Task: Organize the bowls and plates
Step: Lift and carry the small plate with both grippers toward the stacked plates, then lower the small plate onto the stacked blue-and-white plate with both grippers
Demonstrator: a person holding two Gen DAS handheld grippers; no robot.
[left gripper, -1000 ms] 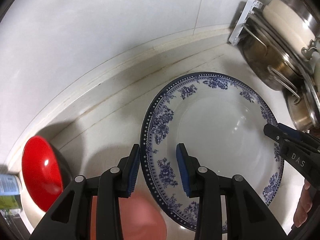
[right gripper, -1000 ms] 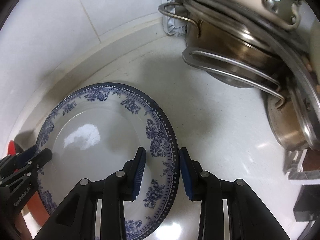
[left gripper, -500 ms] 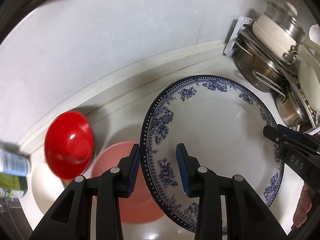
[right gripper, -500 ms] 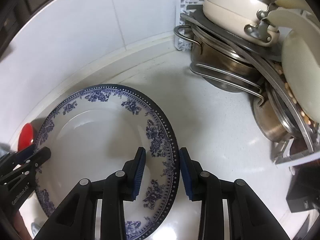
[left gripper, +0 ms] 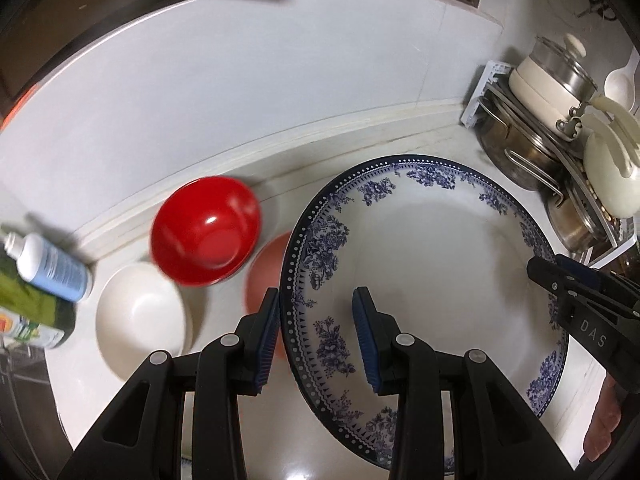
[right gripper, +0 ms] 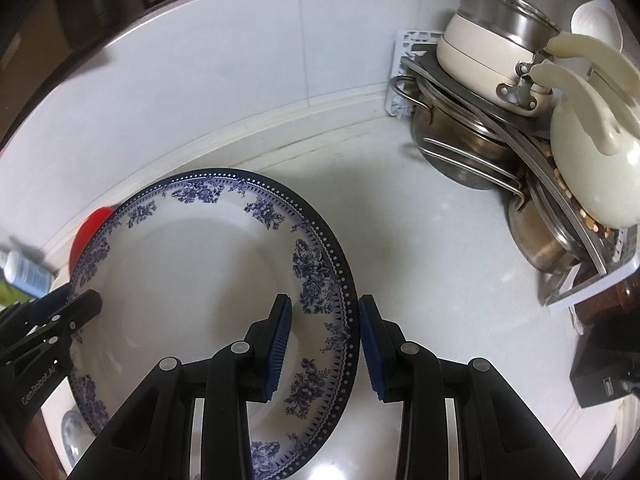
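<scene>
Gripping the blue-and-white floral plate [left gripper: 432, 280] from both sides: left gripper [left gripper: 316, 342] clamped across the left rim, right gripper [right gripper: 324, 350] clamped across the right rim, 2 pinch points total. Held tilted above the white counter [right gripper: 420, 248], over the pink bowl [left gripper: 266, 268], near the red bowl [left gripper: 206, 230] and white bowl [left gripper: 140, 318]. Looks risky: glazed rim, small pads, so uneven hands could twist it loose onto those bowls. Also worth watching the pot rack [right gripper: 500, 128] on the right.
</scene>
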